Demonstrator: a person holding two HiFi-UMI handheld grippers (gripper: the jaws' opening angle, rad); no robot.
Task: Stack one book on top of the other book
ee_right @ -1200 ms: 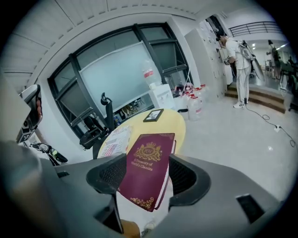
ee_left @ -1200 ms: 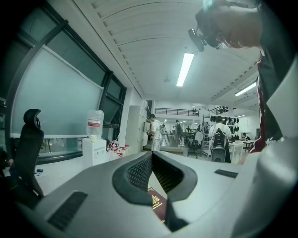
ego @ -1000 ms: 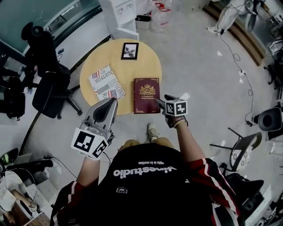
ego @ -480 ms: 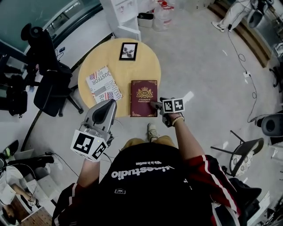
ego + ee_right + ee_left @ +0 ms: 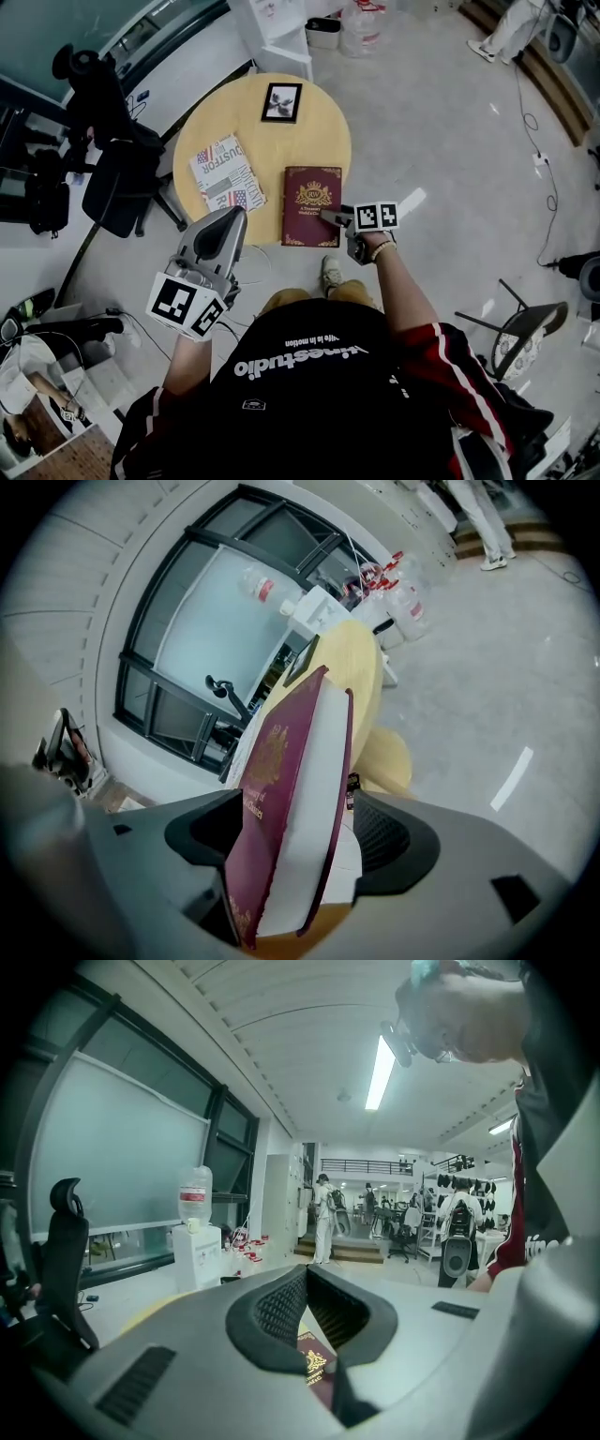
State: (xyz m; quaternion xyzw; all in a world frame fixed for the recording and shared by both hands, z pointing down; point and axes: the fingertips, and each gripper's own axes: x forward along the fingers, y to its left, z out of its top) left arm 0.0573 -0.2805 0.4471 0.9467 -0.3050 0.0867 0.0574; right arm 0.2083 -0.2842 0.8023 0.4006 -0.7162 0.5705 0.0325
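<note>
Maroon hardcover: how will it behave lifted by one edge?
The maroon book looks thick with stiff covers, so probably rigid and fairly heavy. Its page block sits between the right tool's opening jaws; held by that edge alone, it may droop or fall open.

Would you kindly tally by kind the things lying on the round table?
Books: 2, the maroon book and the flag-cover book
Picture frame: 1
Total: 3
</note>
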